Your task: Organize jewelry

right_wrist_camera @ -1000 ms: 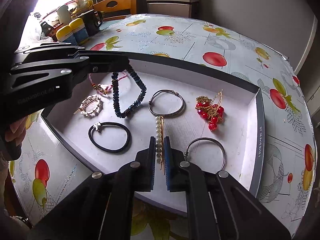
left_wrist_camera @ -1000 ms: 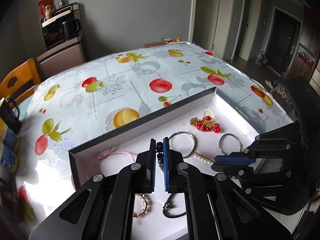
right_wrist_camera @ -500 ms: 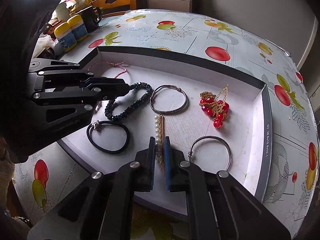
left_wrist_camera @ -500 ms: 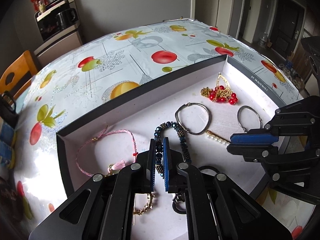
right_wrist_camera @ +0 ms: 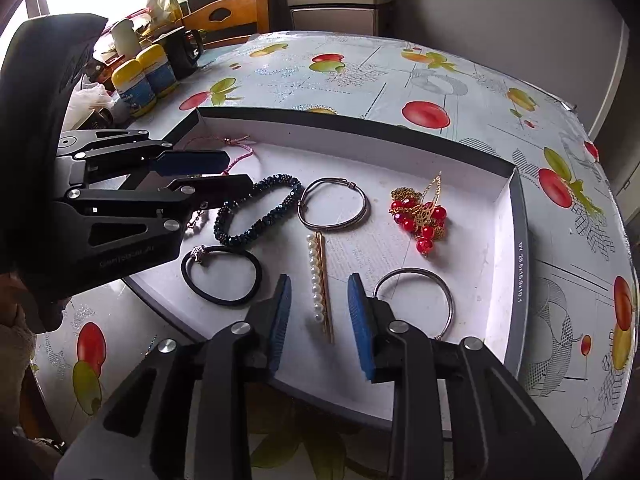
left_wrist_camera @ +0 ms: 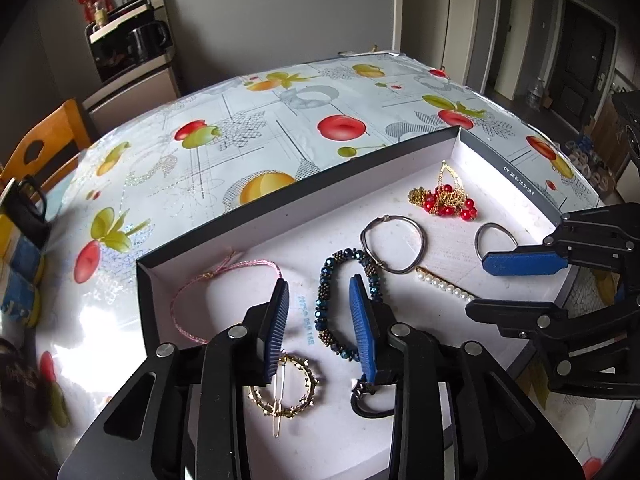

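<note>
Jewelry lies spread across the white floor of a shallow dark-walled tray [left_wrist_camera: 304, 196], and you read it left to right from the left wrist view. Farthest left sits the pink cord bracelet [left_wrist_camera: 224, 280], then the gold ring-shaped hair clip [left_wrist_camera: 284, 394] under your left gripper [left_wrist_camera: 319, 320], whose jaws stand apart and hold nothing. The dark blue beaded bracelet [left_wrist_camera: 332, 300] lies flat between those jaws, its far end touching the plain metal bangle [left_wrist_camera: 394, 246]. A black hair tie [right_wrist_camera: 220, 276] rests just beside the beads. Next comes the pearl hair pin [right_wrist_camera: 320, 284], lying lengthwise between the spread, empty fingers of your right gripper [right_wrist_camera: 318, 312]. The second bangle [right_wrist_camera: 416, 300] sits just beside the right fingertip, and the red bead cluster on gold chain [right_wrist_camera: 420, 214] lies nearer the far right wall.

Watch the crowding. If you close on the pearl pin at this angle, your right finger could catch the bangle beside it and drag both. On the left, lifting the beaded bracelet may snag the metal bangle it touches. The pin looks thin and flat, so the pads may slide over it.
</note>
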